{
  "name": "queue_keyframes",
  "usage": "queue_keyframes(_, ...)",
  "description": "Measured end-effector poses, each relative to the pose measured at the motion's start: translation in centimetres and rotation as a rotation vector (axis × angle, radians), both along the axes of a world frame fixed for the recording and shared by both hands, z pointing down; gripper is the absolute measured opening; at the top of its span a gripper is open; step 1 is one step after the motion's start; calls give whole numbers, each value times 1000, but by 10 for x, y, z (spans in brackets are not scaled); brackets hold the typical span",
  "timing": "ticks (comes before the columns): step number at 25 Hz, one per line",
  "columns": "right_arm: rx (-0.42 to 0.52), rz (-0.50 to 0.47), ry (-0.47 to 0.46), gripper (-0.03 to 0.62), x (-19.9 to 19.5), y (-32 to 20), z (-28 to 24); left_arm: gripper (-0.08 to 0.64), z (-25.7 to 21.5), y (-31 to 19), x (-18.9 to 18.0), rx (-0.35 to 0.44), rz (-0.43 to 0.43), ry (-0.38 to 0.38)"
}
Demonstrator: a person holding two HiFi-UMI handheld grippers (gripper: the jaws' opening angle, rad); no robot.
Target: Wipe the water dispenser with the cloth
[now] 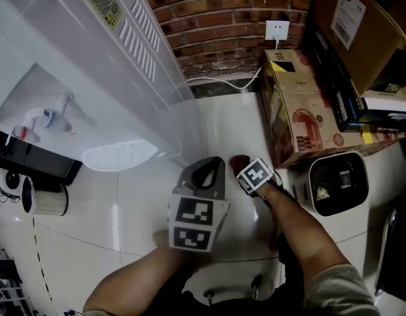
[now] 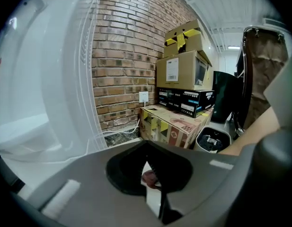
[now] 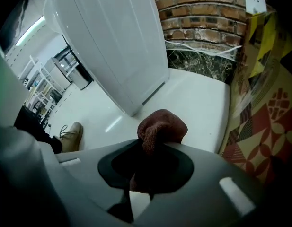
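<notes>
The white water dispenser (image 1: 91,64) rises at the upper left of the head view, with its taps (image 1: 51,116) and drip tray (image 1: 117,155) facing left. It also fills the left side of the left gripper view (image 2: 41,79) and stands ahead in the right gripper view (image 3: 112,41). My right gripper (image 1: 245,171) (image 3: 155,143) points steeply down over the floor beside the dispenser's corner, shut on a bunched reddish-brown cloth (image 1: 237,161) (image 3: 162,126). My left gripper (image 1: 214,162) (image 2: 146,144) hangs just left of it, its jaws together with nothing between them.
A brick wall (image 1: 216,18) with a socket (image 1: 277,29) and a white cable runs behind. Stacked cardboard boxes (image 1: 301,110) and a black-and-white bin (image 1: 337,183) stand to the right. A shoe (image 3: 70,134) rests on the white tile floor at the left.
</notes>
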State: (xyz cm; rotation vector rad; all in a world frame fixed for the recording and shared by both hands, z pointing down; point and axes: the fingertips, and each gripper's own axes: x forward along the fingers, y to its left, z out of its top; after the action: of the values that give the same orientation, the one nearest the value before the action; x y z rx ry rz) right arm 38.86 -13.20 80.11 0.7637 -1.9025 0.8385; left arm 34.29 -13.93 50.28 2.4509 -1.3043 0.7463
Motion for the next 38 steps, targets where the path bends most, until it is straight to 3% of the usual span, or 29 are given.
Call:
queue_keyframes(5, -36, -4, 16, 90, -4, -1, 26, 0, -2, -1, -6, -2, 0, 10)
queue_keyframes(11, -75, -11, 36, 168, -8, -6, 36, 0, -2, -5, -12, 2, 2, 8)
queue_keyframes(15, -48, -17, 50, 186, -1, -5, 20, 0, -14, -7, -20, 25, -22, 24)
queue_keyframes(18, 12, 2, 31, 154, -1, -7, -20, 0, -38, -7, -24, 78, -37, 56)
queue_keyframes(21, 123, -3, 39, 70, 5, -23, -90, 0, -71, -6, -22, 145, -49, 113)
queue_keyframes(25, 299, 50, -2, 19, 20, -32, -202, 0, -113, 4, -18, 204, -61, 198)
queue_keyframes(28, 455, 120, -65, 14, 26, -17, -285, 0, -132, 24, -26, 225, -67, 209)
queue_keyframes(33, 829, 347, -233, 14, 43, 21, -443, 0, -155, 48, -45, 239, -82, 240)
queue_keyframes(35, 957, 413, -257, 14, 48, 42, -480, 0, -159, 59, -58, 219, -117, 290)
queue_keyframes(38, 1073, 416, -251, 14, 44, 73, -503, 0, -160, 80, -67, 195, -146, 345)
